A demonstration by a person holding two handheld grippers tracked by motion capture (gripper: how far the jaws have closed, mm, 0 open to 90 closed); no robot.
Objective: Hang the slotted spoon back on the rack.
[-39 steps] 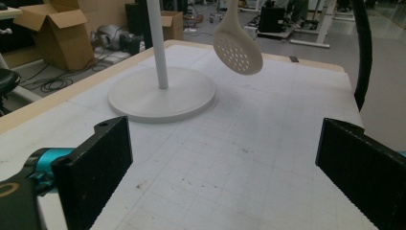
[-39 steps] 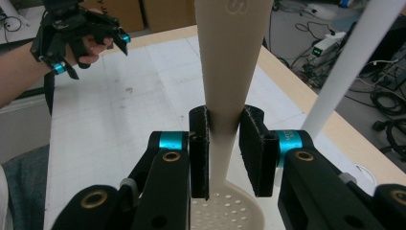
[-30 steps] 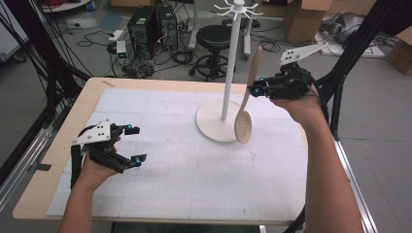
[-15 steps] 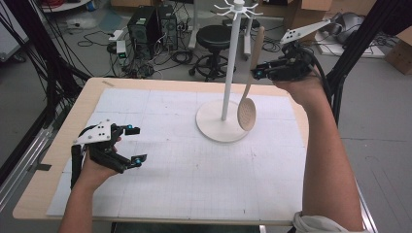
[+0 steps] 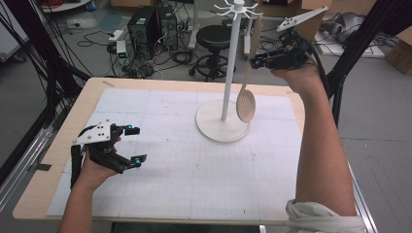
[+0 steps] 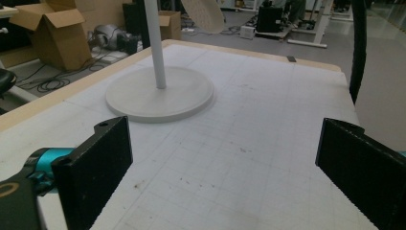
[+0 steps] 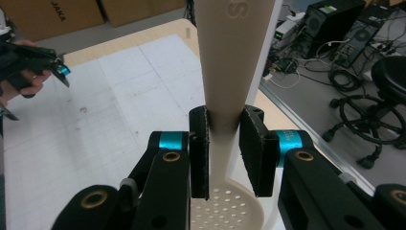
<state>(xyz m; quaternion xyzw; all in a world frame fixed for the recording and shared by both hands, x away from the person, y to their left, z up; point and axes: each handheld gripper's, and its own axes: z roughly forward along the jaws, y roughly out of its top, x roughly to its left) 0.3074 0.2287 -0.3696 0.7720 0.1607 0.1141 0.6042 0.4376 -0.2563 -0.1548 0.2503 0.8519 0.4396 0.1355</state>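
A: Why is the spoon point(image 5: 246, 94) up in the air beside the white stand point(image 5: 231, 63)?

B: The right gripper point(image 5: 256, 61) has it. Its two black jaws are squeezed onto the thin handle, and the round end with the little holes hangs down, just above the stand's round base point(image 5: 212, 127). I think the person wants to hang the spoon on one of the hooks point(image 5: 234, 7) at the top of the stand. That would be why it is held so high, with the handle end pointing up near the hooks.

A: Is it on a hook yet?

B: I cannot tell for sure. It looks close to the hooks, but the jaws are tight on it.

A: How is that arm held?

B: It reaches far forward past the stand, with the hand lifted up high.

A: And the other one?

B: The left gripper point(image 5: 133, 144) rests low on the table point(image 5: 194, 174), well away from the stand. Its jaws are wide apart and hold nothing. It looks like it is just waiting.
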